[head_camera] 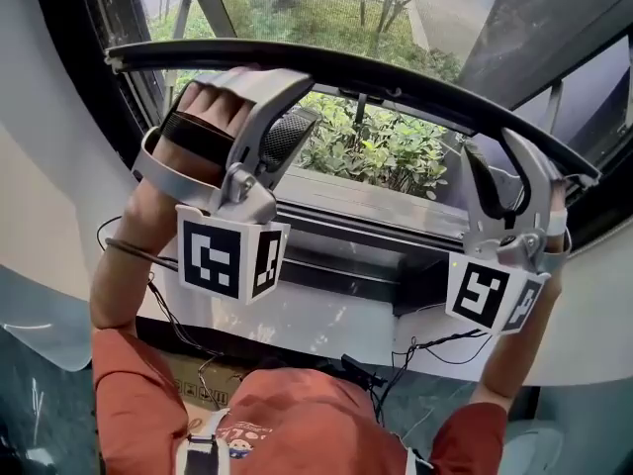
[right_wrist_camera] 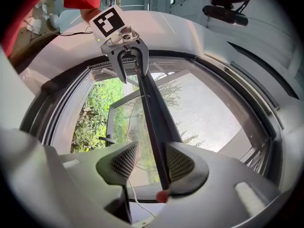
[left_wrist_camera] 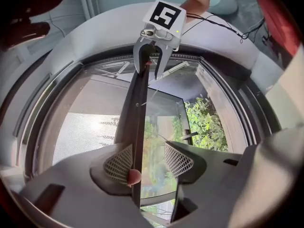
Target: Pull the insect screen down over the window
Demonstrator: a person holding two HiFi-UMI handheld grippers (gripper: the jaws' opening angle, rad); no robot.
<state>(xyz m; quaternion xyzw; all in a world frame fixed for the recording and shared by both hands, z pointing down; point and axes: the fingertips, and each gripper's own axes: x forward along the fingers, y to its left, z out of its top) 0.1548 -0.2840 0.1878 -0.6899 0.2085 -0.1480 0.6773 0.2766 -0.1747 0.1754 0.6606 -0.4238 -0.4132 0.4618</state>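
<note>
Screen pull-bar, straddled by spread fingers of left gripper and right gripper (neither pinching): best drawn down level.

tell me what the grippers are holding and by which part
Nothing is clamped: the screen's pull bar runs between the open fingers of the left gripper and right gripper, one toward each end.

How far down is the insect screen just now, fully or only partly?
Partly down: the screen's pull bar hangs above the sill with unscreened greenery between; mesh covers only one side of the bar.
</note>
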